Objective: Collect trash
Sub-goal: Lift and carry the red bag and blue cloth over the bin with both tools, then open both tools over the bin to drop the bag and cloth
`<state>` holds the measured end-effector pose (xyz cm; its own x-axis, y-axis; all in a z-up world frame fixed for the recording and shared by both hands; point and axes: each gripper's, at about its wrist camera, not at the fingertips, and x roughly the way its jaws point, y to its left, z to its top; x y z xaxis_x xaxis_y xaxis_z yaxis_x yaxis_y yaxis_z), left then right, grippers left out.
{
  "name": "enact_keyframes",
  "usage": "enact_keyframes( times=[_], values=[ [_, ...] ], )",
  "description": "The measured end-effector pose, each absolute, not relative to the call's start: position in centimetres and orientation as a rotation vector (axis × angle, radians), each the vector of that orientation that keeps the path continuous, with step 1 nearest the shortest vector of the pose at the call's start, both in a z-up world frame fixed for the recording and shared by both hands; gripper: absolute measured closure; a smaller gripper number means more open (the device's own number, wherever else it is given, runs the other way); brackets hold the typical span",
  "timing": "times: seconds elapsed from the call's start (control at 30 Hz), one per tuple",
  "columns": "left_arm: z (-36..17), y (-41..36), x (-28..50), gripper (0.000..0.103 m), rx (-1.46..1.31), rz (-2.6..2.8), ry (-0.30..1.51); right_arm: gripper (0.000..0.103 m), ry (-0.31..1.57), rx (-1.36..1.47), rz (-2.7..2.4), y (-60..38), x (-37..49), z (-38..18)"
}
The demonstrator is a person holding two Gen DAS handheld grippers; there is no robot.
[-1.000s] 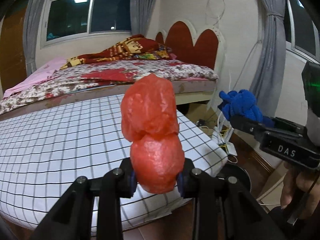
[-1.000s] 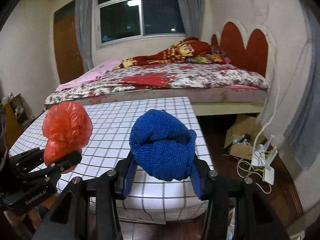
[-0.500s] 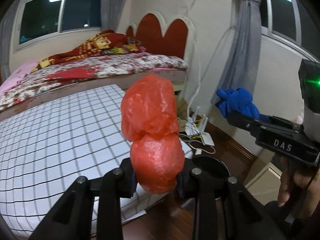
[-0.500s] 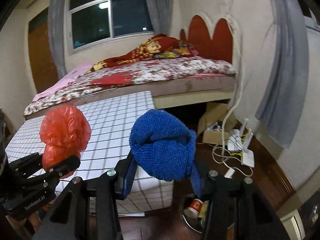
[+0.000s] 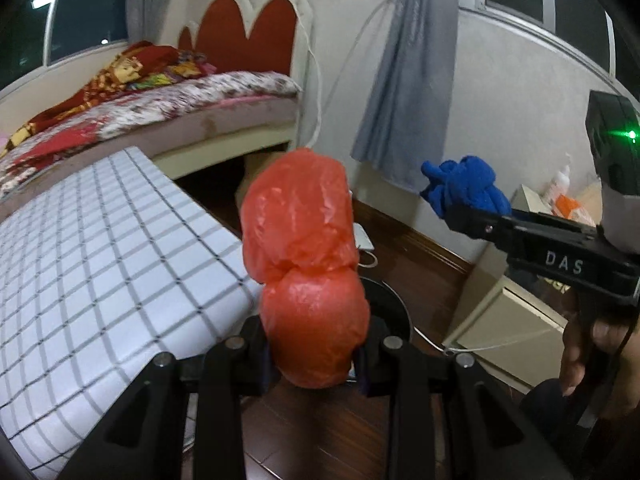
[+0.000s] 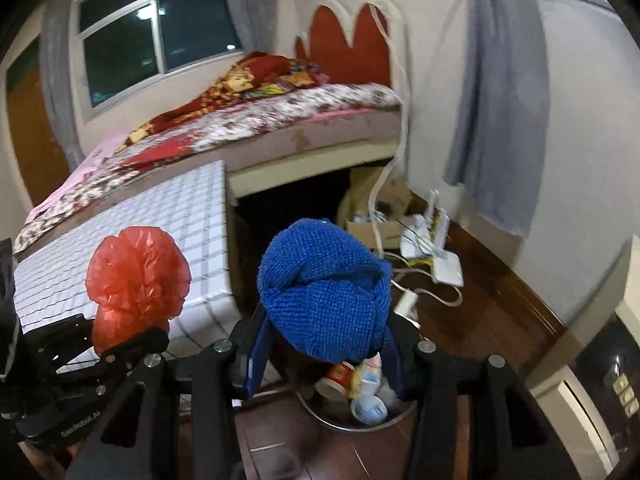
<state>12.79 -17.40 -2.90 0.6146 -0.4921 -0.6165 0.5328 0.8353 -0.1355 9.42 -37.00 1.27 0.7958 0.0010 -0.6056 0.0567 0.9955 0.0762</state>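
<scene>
Spanning the background, a bed with a floral cover and red scalloped headboard (image 6: 256, 120) stands behind a table under a white grid-patterned cloth (image 5: 100, 264), whose corner overhangs dark wooden floor (image 6: 472, 308). Just beside that corner on the floor sits a round metal-rimmed trash bin (image 6: 360, 420) containing a red-and-white cup and crumpled wrappers. Above the bin, the right claw (image 6: 324, 352) is clenched on a blue knitted cloth bundle (image 6: 324, 292), gripped at its lower part between blue-padded fingers (image 6: 256, 356). To its left, level with the table edge, the left claw (image 5: 314, 356) grasps a crumpled red plastic bag (image 5: 308, 276) by its lower lobe, the upper lobe standing upright. White power strips and cables (image 6: 436, 256) lie on the floor near the wall.
</scene>
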Motion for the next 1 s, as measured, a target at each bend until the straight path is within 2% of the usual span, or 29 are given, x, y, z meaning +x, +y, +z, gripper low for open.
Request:
enact_keyframes(
  times=[0.47, 1.0],
  values=[
    [-7.9, -24.4, 14.5, 0.071, 0.092, -0.608, 0.800, 0.053, 0.778, 0.127, -0.048, -44.1, 10.0, -5.7],
    [-13.8, -27.5, 17.9, 0.071, 0.079, -0.569, 0.962, 0.053, 0.955, 0.145, 0.027, -46.7, 17.1, -14.4]
  ],
)
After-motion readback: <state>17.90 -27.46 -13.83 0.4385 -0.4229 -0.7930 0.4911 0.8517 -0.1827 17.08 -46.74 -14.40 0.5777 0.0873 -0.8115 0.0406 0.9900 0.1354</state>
